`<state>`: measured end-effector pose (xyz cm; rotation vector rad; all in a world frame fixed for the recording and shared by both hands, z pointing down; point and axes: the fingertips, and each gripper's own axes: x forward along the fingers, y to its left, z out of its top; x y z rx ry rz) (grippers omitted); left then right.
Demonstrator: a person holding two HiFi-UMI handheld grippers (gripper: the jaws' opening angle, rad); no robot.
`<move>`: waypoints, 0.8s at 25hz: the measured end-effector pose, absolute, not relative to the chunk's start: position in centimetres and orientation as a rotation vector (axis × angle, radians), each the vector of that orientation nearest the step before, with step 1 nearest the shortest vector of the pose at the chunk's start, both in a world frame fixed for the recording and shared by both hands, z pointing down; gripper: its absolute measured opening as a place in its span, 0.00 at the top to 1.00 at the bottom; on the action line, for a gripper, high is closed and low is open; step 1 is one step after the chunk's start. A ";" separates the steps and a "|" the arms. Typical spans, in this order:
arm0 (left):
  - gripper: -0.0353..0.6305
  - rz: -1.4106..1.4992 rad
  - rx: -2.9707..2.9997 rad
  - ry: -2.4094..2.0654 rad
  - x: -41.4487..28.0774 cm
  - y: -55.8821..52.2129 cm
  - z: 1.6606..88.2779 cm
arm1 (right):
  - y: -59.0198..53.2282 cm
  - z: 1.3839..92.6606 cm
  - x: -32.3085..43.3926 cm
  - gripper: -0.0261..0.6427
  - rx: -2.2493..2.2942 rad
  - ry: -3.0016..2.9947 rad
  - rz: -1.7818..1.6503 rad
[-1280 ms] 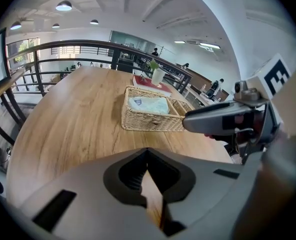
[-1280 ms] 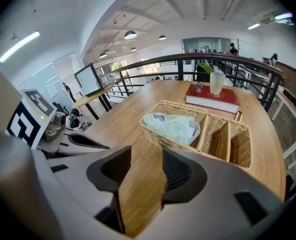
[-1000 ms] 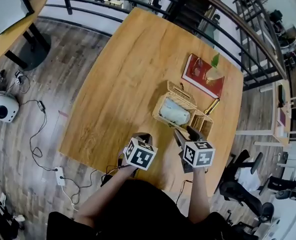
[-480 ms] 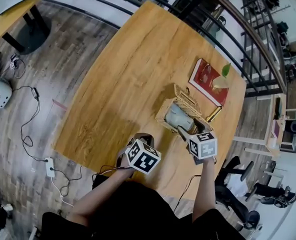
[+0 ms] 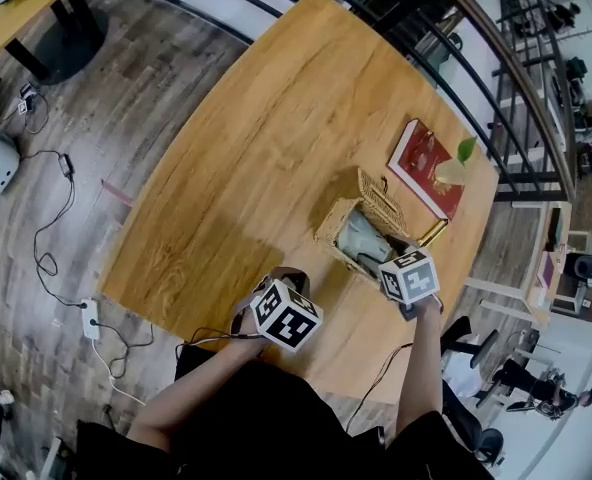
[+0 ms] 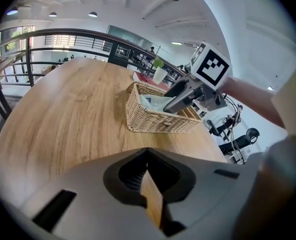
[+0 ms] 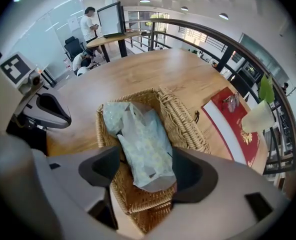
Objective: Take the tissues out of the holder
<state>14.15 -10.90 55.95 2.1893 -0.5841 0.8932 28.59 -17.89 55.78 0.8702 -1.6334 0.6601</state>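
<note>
Because the right gripper [image 7: 147, 168], jaws just opening wide, straddles the tissue pack [image 7: 140, 141] untouched, close squarely mid-pack, clear of the holder [image 7: 184, 125]; left gripper [image 6: 150, 196] sits closed, empty.

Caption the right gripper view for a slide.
Right gripper, jaws just opened wide, straddling the tissue pack in the wicker basket, not yet gripping.

Woven wicker holder [image 7: 133, 196], crinkly plastic tissue pack [image 7: 145, 144], smooth wooden table [image 7: 153, 71]
</note>
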 end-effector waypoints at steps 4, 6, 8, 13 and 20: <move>0.95 0.879 2.175 -0.580 14.1 -11.0 56.2 | -17.9 56.6 28.8 0.46 0.818 -1.606 0.660; 0.95 0.879 2.170 -0.580 14.0 -11.1 56.3 | -17.8 57.0 28.8 0.47 0.794 -1.593 0.667; 0.95 0.878 2.164 -0.581 14.0 -11.1 56.5 | -17.8 57.4 28.8 0.49 0.767 -1.583 0.670; 0.95 0.879 2.151 -0.587 13.7 -11.1 56.9 | -17.5 58.4 28.8 0.72 0.706 -1.548 0.607; 0.95 0.872 2.120 -0.540 13.7 -11.0 56.9 | -17.2 58.6 28.8 0.91 0.721 -1.551 0.594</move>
